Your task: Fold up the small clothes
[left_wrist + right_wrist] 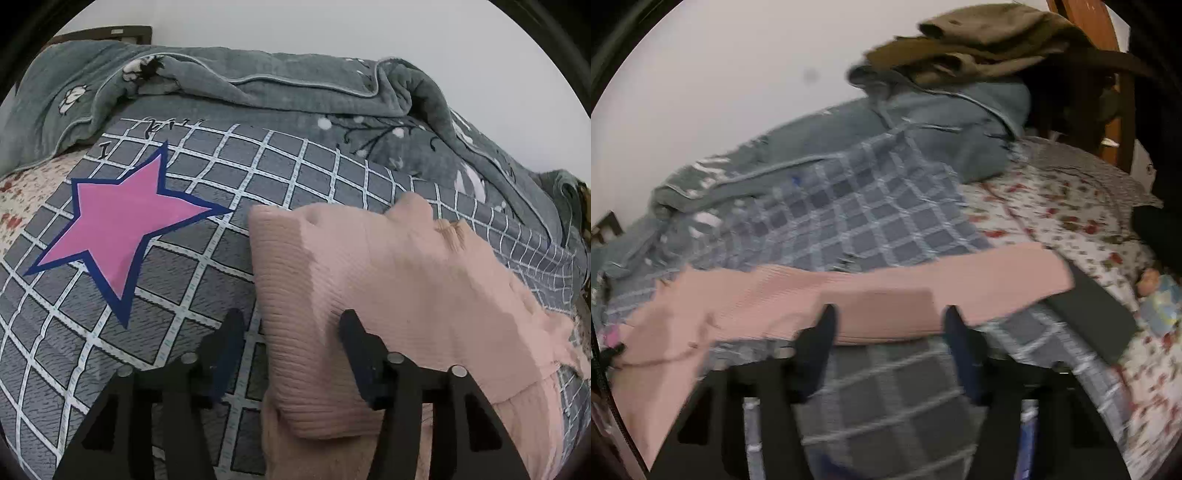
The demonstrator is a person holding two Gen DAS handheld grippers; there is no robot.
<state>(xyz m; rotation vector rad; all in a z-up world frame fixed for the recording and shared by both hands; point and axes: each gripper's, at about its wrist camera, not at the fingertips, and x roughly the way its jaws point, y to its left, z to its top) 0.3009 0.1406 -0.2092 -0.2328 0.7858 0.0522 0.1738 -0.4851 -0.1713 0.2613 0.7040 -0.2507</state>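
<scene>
A pink ribbed knit garment (399, 295) lies partly folded on a grey checked bedspread (207, 258). My left gripper (291, 321) is open just above the bed, its left finger over the bedspread and its right finger over the garment's folded left edge. In the right wrist view the same pink garment (849, 291) stretches across the bed. My right gripper (888, 317) is open, and a folded edge of the garment lies between its fingertips. That view is blurred by motion.
A pink star with a blue border (122, 221) is printed on the bedspread. A rumpled grey-green quilt (258, 74) lies along the wall. A floral sheet (1071, 221), a dark flat object (1089, 314), brown clothes (979, 40) and a wooden chair (1123, 110) are at the right.
</scene>
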